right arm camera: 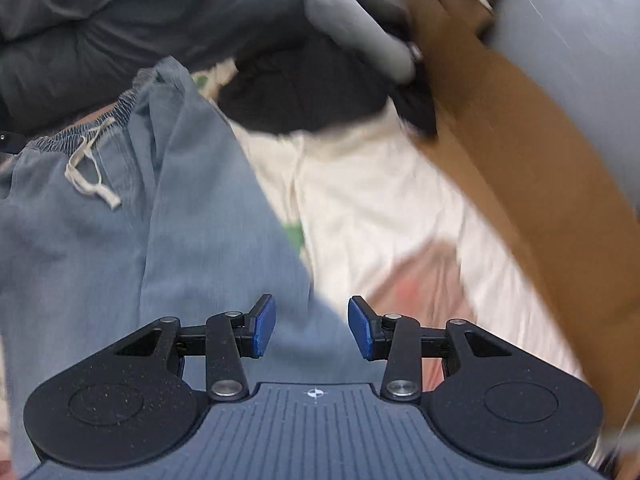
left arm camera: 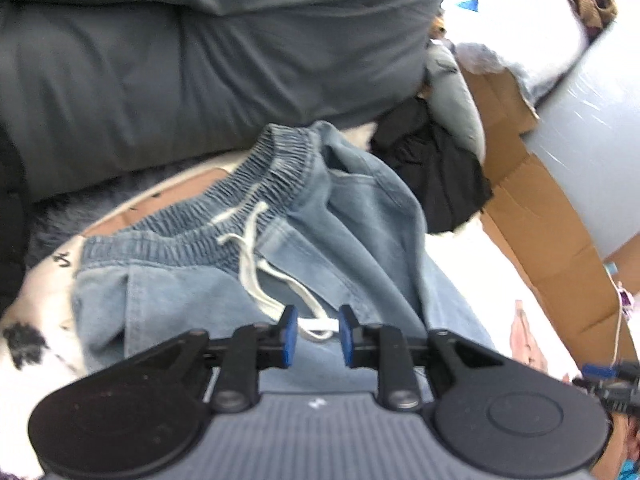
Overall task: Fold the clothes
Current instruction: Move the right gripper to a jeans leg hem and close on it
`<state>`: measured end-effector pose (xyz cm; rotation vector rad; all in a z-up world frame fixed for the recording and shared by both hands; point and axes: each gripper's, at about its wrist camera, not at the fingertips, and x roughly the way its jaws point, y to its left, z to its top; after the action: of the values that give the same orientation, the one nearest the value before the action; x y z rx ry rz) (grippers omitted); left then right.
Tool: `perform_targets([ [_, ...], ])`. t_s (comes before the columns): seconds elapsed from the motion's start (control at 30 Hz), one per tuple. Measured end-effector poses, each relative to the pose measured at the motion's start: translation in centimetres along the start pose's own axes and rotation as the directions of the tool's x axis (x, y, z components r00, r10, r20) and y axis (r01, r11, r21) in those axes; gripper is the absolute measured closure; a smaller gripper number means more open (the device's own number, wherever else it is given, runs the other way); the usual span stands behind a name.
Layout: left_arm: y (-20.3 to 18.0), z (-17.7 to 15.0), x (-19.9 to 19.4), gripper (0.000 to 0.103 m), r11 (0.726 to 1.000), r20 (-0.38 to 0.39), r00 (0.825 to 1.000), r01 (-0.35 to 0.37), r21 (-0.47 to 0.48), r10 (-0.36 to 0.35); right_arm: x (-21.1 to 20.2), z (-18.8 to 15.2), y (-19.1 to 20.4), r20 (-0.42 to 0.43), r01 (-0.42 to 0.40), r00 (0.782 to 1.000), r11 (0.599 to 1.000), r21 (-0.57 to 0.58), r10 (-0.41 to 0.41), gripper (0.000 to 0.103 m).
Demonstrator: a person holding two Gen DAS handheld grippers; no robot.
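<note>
Light blue pants (left arm camera: pixel 352 240) lie spread on the bed, elastic waistband (left arm camera: pixel 256 184) at the far side and a white drawstring (left arm camera: pixel 256 276) trailing toward me. My left gripper (left arm camera: pixel 318 334) hovers over the front of the pants. Its blue pads (left arm camera: pixel 290 336) stand a little apart and the drawstring's end lies beneath the gap, with nothing pinched. In the right wrist view the same pants (right arm camera: pixel 120 240) fill the left half. My right gripper (right arm camera: pixel 312 328) is open over their right edge, blue pads (right arm camera: pixel 264 330) well apart and empty.
Dark grey bedding (left arm camera: pixel 180 60) rises behind the waistband. A black garment (left arm camera: pixel 436 172) and a grey one (right arm camera: pixel 360 28) are heaped at the back right. Flattened cardboard (right arm camera: pixel 520 168) runs along the right side beside a cream sheet (right arm camera: pixel 380 200). A fluffy white-and-black cover (left arm camera: pixel 36 320) lies at left.
</note>
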<state>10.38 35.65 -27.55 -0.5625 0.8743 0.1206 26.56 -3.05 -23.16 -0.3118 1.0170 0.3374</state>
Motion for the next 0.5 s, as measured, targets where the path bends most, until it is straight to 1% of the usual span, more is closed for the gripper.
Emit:
perform_targets([
  [0.1, -0.6, -0.7, 0.2, 0.077, 1.0, -0.019, 1.0, 0.008, -0.002, -0.008, -1.2, -3.8, 0.1, -0.009, 0.005, 1.0, 0.999, 0.052, -0.005, 0.056],
  [0.23, -1.0, -1.8, 0.4, 0.077, 1.0, -0.05, 0.999, 0.016, -0.014, -0.017, -3.2, -8.4, 1.0, -0.021, 0.061, 0.998, 0.992, 0.106, -0.059, 0.055],
  [0.27, -1.2, -2.2, 0.4, 0.077, 1.0, -0.057, 0.998, 0.019, -0.017, -0.02, -3.7, -9.6, 1.3, -0.026, 0.067, 0.998, 0.989, 0.132, -0.065, 0.054],
  [0.3, -1.3, -2.5, 0.6, 0.077, 1.0, -0.063, 0.998, 0.021, -0.019, -0.022, -4.2, -10.8, 1.6, -0.031, 0.072, 0.997, 0.984, 0.16, -0.068, 0.049],
  [0.33, -1.4, -2.8, 0.6, 0.077, 0.999, -0.071, 0.997, 0.023, -0.022, -0.025, -4.5, -12.0, 2.1, -0.038, 0.085, 0.996, 0.981, 0.174, -0.079, 0.048],
  [0.5, -1.4, -4.2, 0.9, 0.077, 0.999, -0.102, 0.994, 0.023, -0.039, -0.027, -5.5, -17.9, 4.5, -0.09, 0.156, 0.986, 0.957, 0.245, -0.138, 0.047],
])
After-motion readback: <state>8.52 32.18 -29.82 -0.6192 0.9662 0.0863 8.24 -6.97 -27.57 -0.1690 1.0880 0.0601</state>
